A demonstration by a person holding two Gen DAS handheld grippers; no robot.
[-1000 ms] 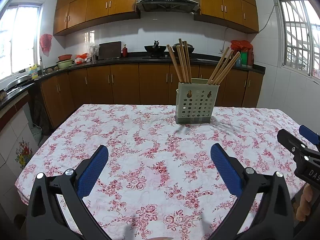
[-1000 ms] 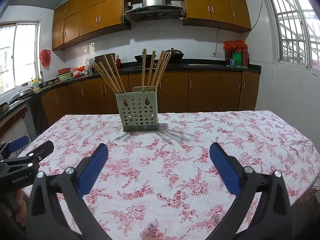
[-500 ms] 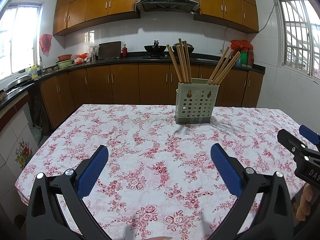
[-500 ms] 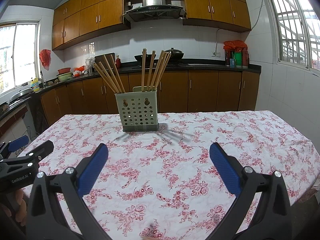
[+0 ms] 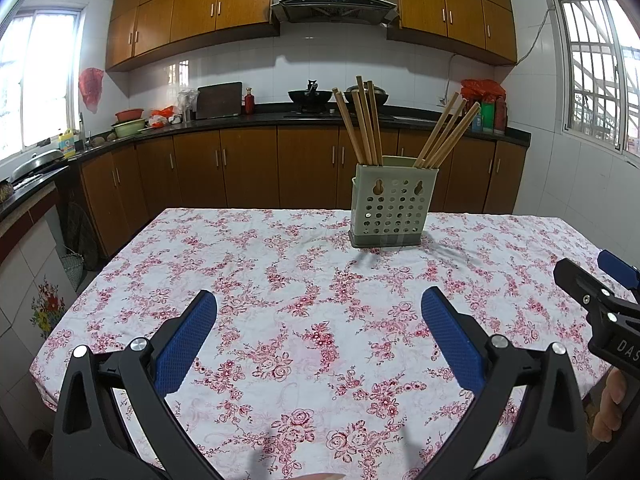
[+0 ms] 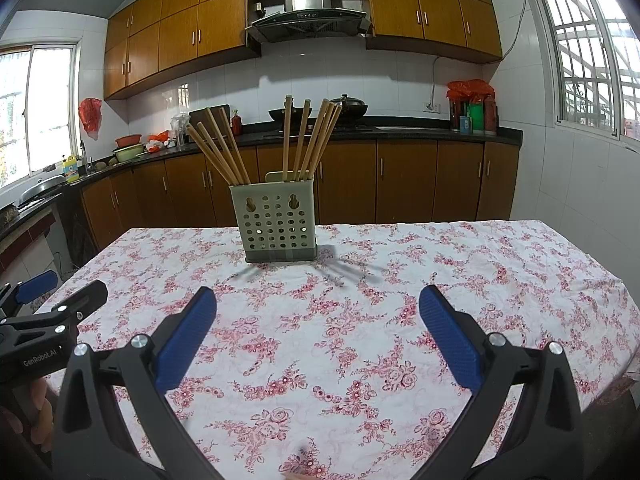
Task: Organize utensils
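A pale green perforated utensil holder stands upright on the far part of the floral tablecloth. Several wooden chopsticks stick out of it in two bunches, leaning left and right. My left gripper hovers open over the near part of the table, well short of the holder, nothing between its blue pads. My right gripper is likewise open and empty. Each gripper shows at the edge of the other's view: the right gripper and the left gripper.
The table carries a white cloth with red flowers and ends close to me and at the right. Behind it run brown kitchen cabinets and a dark counter with pots and bottles. A hand holds the right gripper's handle.
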